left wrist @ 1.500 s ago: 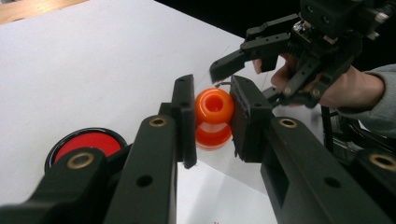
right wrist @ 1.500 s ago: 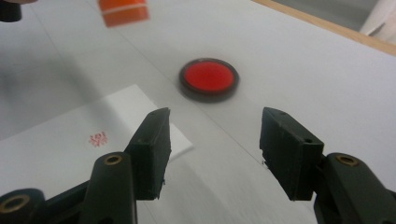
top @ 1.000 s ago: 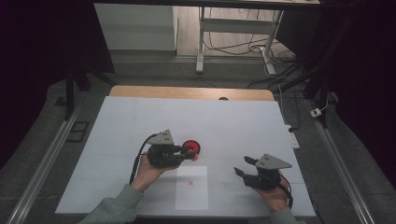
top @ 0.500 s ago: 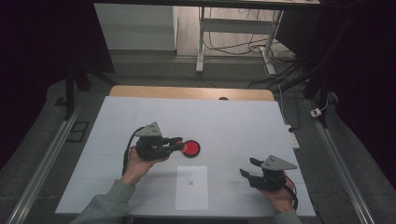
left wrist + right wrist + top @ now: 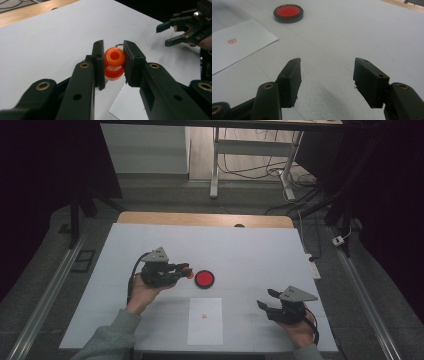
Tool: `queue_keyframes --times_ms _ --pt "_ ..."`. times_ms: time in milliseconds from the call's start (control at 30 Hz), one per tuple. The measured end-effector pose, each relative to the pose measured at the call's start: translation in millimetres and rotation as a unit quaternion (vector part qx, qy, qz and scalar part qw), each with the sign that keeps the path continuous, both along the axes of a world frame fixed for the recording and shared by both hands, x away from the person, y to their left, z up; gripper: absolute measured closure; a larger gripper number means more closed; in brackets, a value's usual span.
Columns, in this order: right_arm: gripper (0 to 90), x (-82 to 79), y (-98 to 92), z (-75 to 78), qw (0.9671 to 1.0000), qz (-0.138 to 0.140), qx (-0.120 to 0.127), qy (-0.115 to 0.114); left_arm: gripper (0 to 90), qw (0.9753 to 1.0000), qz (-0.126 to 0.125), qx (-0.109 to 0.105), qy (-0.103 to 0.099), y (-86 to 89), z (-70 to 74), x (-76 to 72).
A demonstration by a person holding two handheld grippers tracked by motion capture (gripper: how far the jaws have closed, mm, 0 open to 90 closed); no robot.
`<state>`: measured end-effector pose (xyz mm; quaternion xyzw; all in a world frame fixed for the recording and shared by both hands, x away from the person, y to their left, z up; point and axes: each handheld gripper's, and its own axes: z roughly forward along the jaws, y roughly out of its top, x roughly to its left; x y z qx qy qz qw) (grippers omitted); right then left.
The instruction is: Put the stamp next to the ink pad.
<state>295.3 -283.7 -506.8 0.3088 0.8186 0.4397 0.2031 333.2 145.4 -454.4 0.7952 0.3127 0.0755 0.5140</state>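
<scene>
Orange stamp is clamped in left gripper; right gripper is held apart, empty. Risk: stamp could be twisted loose, smudging paper.

The person's left hand comes up from the near edge, grey-green sleeve at the forearm, carrying the black two-jaw left gripper with its grey three-cornered plate on top. Its jaws point toward the right hand and are clamped on a small orange stamp. The right hand sits low, near the tabletop's front edge, well apart from the left. The black right gripper aims toward the left one, jaws spread wide, holding nothing.
</scene>
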Motion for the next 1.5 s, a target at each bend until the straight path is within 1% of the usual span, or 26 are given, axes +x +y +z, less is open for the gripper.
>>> queue_keyframes --times_ms 100,167,200,267,333,467,533,600,733,800,900,967,1100,1167,1300,1367,1500 --pt "38.5 0.6 -1.3 -0.9 1.0000 -0.001 0.005 0.002 72.0 1.0000 0.007 -0.001 0.005 3.6 -1.9 5.8" --pt "38.6 1.2 -2.5 -1.8 0.9999 -0.003 0.009 0.003 72.0 0.9999 0.011 0.003 0.008 4.9 -4.1 9.1" --pt "38.5 1.1 -3.1 -1.8 1.0000 -0.005 0.006 0.004 72.0 0.9998 0.014 0.006 0.010 5.2 -5.4 10.6" --pt "38.4 1.5 -3.0 -4.0 0.9999 -0.001 0.010 0.005 72.0 0.9997 0.018 0.009 0.012 5.2 -7.6 13.0" --pt "38.2 1.0 -2.8 -5.1 1.0000 0.001 0.003 0.007 72.0 0.9996 0.022 0.012 0.012 4.9 -8.6 14.5" --pt "38.2 -0.3 -3.0 -4.8 0.9999 0.003 0.009 0.005 72.0 0.9993 0.027 0.023 0.008 4.1 -10.0 16.7" --pt "38.2 -1.1 -2.8 -4.7 1.0000 0.000 0.007 0.005 72.0 0.9991 0.029 0.028 0.009 4.1 -11.3 18.6" --pt "38.2 -0.9 -2.0 -5.5 0.9999 0.004 0.009 0.006 72.0 0.9988 0.032 0.036 0.009 3.5 -13.3 20.4" --pt "38.1 -2.0 -0.8 -4.8 1.0000 0.005 0.002 0.007 72.0 0.9975 0.042 0.055 0.007 2.3 -17.2 23.4" --pt "38.1 -3.1 -0.6 -4.2 1.0000 0.004 0.006 0.005 72.0 0.9969 0.048 0.062 0.007 1.6 -20.1 26.2" --pt "38.1 -2.7 -1.4 -4.5 1.0000 0.002 0.004 0.004 71.9 0.9960 0.055 0.070 0.008 0.1 -26.3 32.5" --pt "38.1 -2.3 -2.0 -5.2 1.0000 0.001 0.000 0.006 71.9 0.9951 0.057 0.080 0.015 -1.4 -32.3 37.9" --pt "38.0 -2.2 -3.0 -5.0 1.0000 -0.004 -0.002 0.003 71.9 0.9938 0.066 0.086 0.023 -4.9 -42.9 48.2" --pt "38.0 -1.9 -3.5 -5.4 1.0000 -0.005 0.001 0.002 71.9 0.9934 0.066 0.091 0.024 -7.2 -46.7 51.2" --pt "37.9 -1.4 -4.2 -6.7 1.0000 -0.008 -0.001 0.005 71.9 0.9921 0.067 0.101 0.032 -10.0 -54.3 55.8" --pt "37.9 -1.4 -3.8 -7.5 1.0000 -0.007 0.002 0.006 71.8 0.9913 0.068 0.107 0.036 -11.7 -58.5 57.9" --pt "38.0 -1.7 -3.9 -7.1 1.0000 -0.009 0.000 0.003 71.8 0.9900 0.066 0.117 0.041 -14.0 -63.9 60.0"
